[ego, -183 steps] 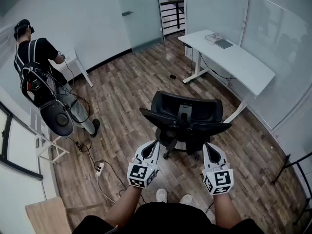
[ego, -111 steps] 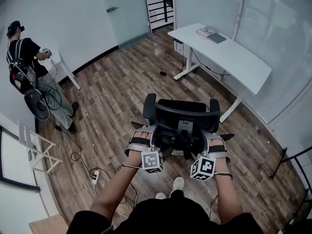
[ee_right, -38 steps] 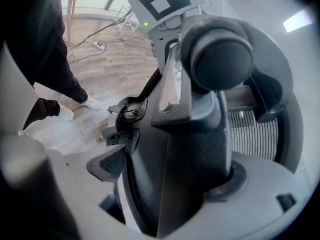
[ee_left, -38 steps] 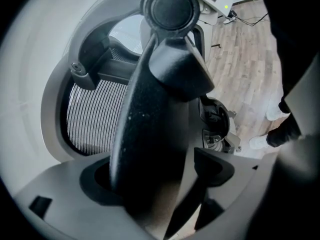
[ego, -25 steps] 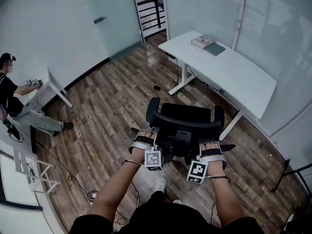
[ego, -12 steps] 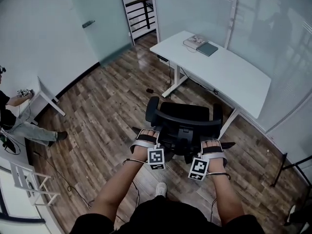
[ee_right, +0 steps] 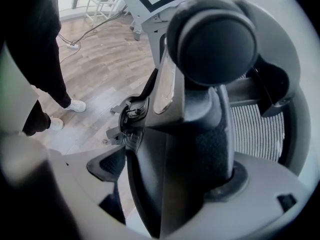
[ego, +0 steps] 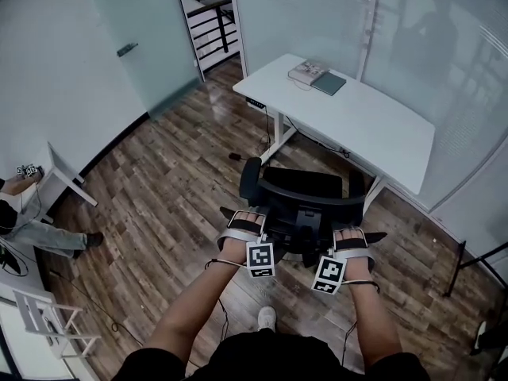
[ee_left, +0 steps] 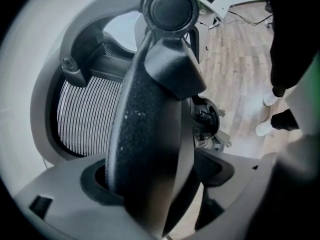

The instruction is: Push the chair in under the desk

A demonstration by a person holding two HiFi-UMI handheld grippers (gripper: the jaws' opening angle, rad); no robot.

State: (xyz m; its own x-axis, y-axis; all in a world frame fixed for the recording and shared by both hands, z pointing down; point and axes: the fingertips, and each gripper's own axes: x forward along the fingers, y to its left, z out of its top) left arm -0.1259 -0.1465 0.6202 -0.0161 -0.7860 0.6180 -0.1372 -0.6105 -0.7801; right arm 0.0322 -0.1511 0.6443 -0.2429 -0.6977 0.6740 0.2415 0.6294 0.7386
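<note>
A black mesh office chair (ego: pixel 305 186) stands on the wood floor just in front of the white desk (ego: pixel 357 121), its back toward me. My left gripper (ego: pixel 248 222) is shut on the left edge of the backrest, and my right gripper (ego: pixel 349 240) is shut on its right edge. In the left gripper view the black backrest frame (ee_left: pixel 150 129) runs between the jaws of the left gripper (ee_left: pixel 150 189). The right gripper view shows the same frame (ee_right: pixel 200 134) clamped in the right gripper (ee_right: pixel 185 189). The chair's seat and base are mostly hidden.
Books (ego: pixel 316 75) lie at the desk's far end. Glass walls stand behind the desk, with a frosted door (ego: pixel 135 46) at the left. A seated person (ego: pixel 28 228) and a small white table (ego: pixel 59 173) are far left. A black stand (ego: pixel 468 260) is at right.
The chair and I have moved forward toward the desk, which now lies right beyond the chair. Both grippers keep their hold on the backrest.
</note>
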